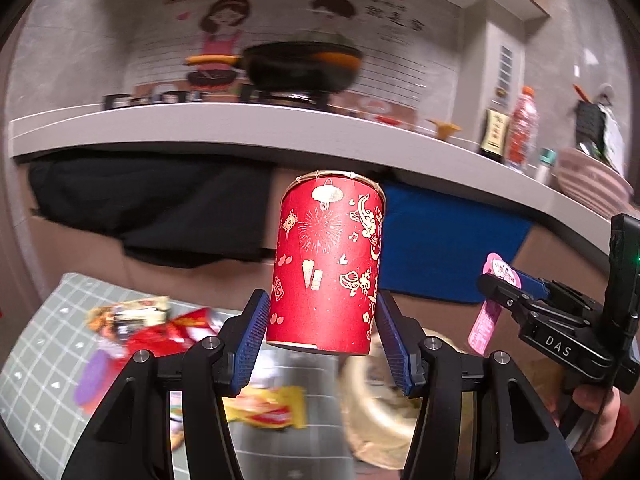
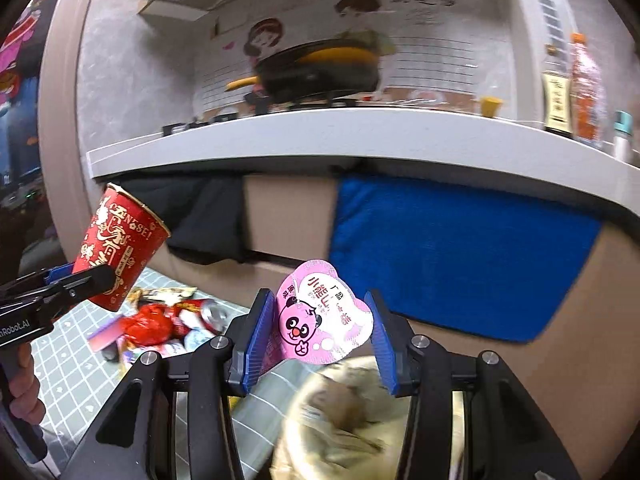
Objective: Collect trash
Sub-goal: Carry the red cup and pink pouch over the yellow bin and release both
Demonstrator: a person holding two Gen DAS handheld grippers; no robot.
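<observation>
My left gripper [image 1: 322, 334] is shut on a red paper cup [image 1: 328, 264] with gold print and holds it upright in the air. The cup [image 2: 120, 246] also shows at the left of the right wrist view, held tilted in the left gripper [image 2: 82, 280]. My right gripper [image 2: 318, 340] is shut on a pink wrapper [image 2: 320, 316] with a panda face. The right gripper [image 1: 508, 290] with the wrapper [image 1: 486, 320] shows at the right of the left wrist view. Both are above a round tan bin [image 2: 352, 420] lined with a bag.
A green checked mat [image 1: 44, 344] on the floor holds several wrappers and a crushed can [image 2: 200, 316]. A white counter [image 1: 240, 128] runs behind with a black wok [image 1: 300, 66], bottles [image 1: 520, 128] and a bowl. Black and blue cloths [image 2: 460, 256] hang over cardboard below.
</observation>
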